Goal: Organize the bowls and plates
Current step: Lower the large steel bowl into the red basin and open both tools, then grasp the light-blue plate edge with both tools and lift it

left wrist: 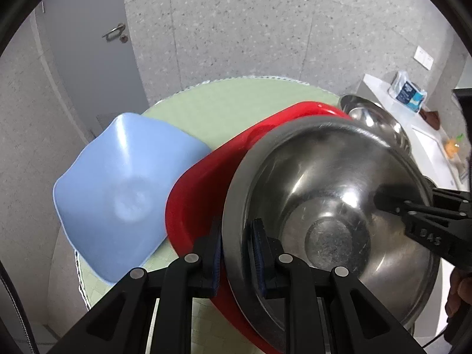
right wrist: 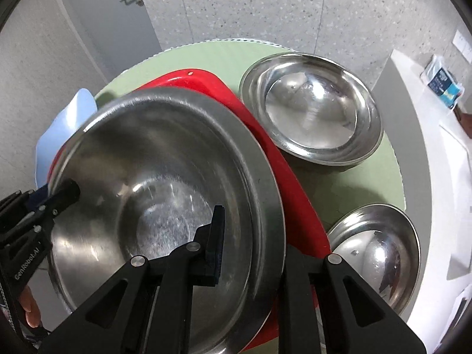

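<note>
A large steel bowl [left wrist: 327, 206] [right wrist: 165, 183] is held above a red tray [left wrist: 206, 183] [right wrist: 295, 183] on the round green table [left wrist: 218, 109]. My left gripper [left wrist: 236, 253] is shut on the bowl's left rim; it also shows in the right wrist view [right wrist: 63, 191]. My right gripper [right wrist: 250, 236] straddles the bowl's right rim, one finger inside and one outside, shut on it; it also shows in the left wrist view [left wrist: 392, 203]. A blue square bowl [left wrist: 124, 188] [right wrist: 59, 129] sits left of the tray.
A steel dish [right wrist: 312, 112] [left wrist: 371, 115] sits at the table's far right and a smaller steel bowl [right wrist: 374, 247] at the near right. A white counter [right wrist: 436, 159] with a packet [right wrist: 442, 85] stands to the right. A grey door [left wrist: 88, 59] and speckled wall are behind.
</note>
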`<act>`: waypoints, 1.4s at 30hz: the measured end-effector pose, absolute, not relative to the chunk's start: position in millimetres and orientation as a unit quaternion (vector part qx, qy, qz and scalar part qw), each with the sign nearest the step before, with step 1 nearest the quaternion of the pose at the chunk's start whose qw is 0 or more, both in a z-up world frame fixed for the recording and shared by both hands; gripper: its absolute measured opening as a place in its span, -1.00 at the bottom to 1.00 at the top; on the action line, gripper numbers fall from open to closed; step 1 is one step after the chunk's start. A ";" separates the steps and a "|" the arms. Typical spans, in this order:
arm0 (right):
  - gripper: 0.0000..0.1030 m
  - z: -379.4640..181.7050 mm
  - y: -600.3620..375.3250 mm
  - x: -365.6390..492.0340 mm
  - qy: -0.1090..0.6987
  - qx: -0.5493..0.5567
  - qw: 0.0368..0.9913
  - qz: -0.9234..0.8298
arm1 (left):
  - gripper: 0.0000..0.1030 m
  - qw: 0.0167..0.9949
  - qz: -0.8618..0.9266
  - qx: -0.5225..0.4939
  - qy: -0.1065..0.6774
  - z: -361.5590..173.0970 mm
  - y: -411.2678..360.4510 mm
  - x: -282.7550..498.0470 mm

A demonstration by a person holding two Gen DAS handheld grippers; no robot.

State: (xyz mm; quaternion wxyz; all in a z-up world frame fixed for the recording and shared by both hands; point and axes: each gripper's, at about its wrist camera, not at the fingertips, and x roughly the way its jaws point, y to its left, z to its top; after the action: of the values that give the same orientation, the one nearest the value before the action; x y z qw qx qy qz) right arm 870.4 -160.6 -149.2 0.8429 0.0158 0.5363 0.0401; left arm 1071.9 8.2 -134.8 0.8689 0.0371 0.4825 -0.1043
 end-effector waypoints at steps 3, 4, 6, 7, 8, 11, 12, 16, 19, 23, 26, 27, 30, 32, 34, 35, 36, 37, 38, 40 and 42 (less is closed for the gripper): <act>-0.30 -150.2 -157.2 870.2 0.536 0.001 0.843 0.036 | -0.61 0.872 -0.118 0.033 0.474 -130.2 12.4 1076.3; -0.24 -149.4 -155.2 869.9 0.536 0.003 0.843 0.039 | -0.51 0.872 -0.125 0.031 0.472 -129.3 14.7 1077.4; -0.08 -148.6 -152.1 869.4 0.537 0.002 0.843 0.039 | -0.26 0.873 -0.132 0.033 0.468 -128.6 20.7 1078.2; -0.05 -147.7 -149.6 869.2 0.538 -0.001 0.842 0.036 | -0.05 0.874 -0.134 0.036 0.465 -126.5 24.1 1078.5; 0.04 -146.7 -148.5 868.5 0.538 -0.001 0.842 0.033 | -0.03 0.876 -0.141 0.034 0.459 -123.3 28.7 1078.4; 0.18 -140.3 -142.8 868.3 0.537 -0.001 0.844 0.023 | 0.19 0.881 -0.146 0.037 0.448 -119.1 41.2 1075.5; 0.23 -136.8 -141.8 867.2 0.534 -0.004 0.846 0.017 | 0.26 0.884 -0.145 0.038 0.443 -115.9 48.1 1075.5; 0.30 -126.8 -141.3 866.7 0.531 -0.004 0.847 -0.003 | 0.65 0.893 -0.147 0.032 0.424 -105.2 73.2 1076.1; 0.31 -122.9 -141.9 865.6 0.533 -0.002 0.846 -0.024 | 0.75 0.902 -0.135 0.029 0.408 -99.7 101.0 1077.9; 0.53 -116.6 -138.3 865.7 0.525 -0.013 0.848 -0.066 | 0.82 0.910 -0.102 0.016 0.402 -104.5 149.6 1085.0; 0.54 -114.4 -133.8 866.3 0.523 -0.034 0.846 -0.100 | 0.82 0.907 -0.083 -0.002 0.413 -115.0 184.2 1094.1; 0.54 -113.9 -132.8 866.2 0.523 -0.037 0.845 -0.109 | 0.82 0.906 -0.080 -0.007 0.416 -117.5 190.9 1096.1; 0.54 -103.4 -128.9 865.3 0.507 -0.045 0.849 -0.145 | 0.82 0.900 -0.057 -0.036 0.430 -128.4 221.6 1103.0; 0.54 -90.8 -120.8 870.2 0.491 -0.030 0.861 -0.130 | 0.82 0.894 -0.043 -0.051 0.443 -137.1 239.3 1108.3; 0.54 -79.3 -101.1 881.0 0.476 -0.033 0.872 -0.114 | 0.82 0.888 -0.040 -0.064 0.453 -144.2 247.0 1110.5; 0.55 -74.9 -87.1 887.7 0.468 -0.038 0.877 -0.099 | 0.82 0.885 -0.041 -0.069 0.459 -147.3 250.8 1112.5; 0.56 -72.3 -72.1 895.8 0.465 -0.042 0.881 -0.080 | 0.82 0.881 -0.042 -0.073 0.465 -150.5 253.2 1113.9; 0.57 -71.8 -56.7 905.0 0.465 -0.047 0.882 -0.060 | 0.82 0.877 -0.046 -0.075 0.472 -156.0 254.6 1113.9; 0.57 -72.8 -44.8 912.1 0.466 -0.052 0.882 -0.044 | 0.82 0.874 -0.050 -0.077 0.478 -158.8 255.5 1114.7; 0.57 -78.8 -20.4 929.8 0.473 -0.061 0.879 -0.006 | 0.82 0.868 -0.057 -0.081 0.486 -163.7 259.8 1116.0; 0.57 -89.2 2.2 949.1 0.487 -0.067 0.870 0.022 | 0.82 0.865 -0.061 -0.082 0.491 -164.5 262.2 1122.8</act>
State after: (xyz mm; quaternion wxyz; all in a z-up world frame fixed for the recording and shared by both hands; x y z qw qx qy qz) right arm 949.1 2.2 -89.2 0.8704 -0.0671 0.4872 0.0218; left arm 1122.8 262.2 -164.5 0.8649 -0.0819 0.4914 -0.0611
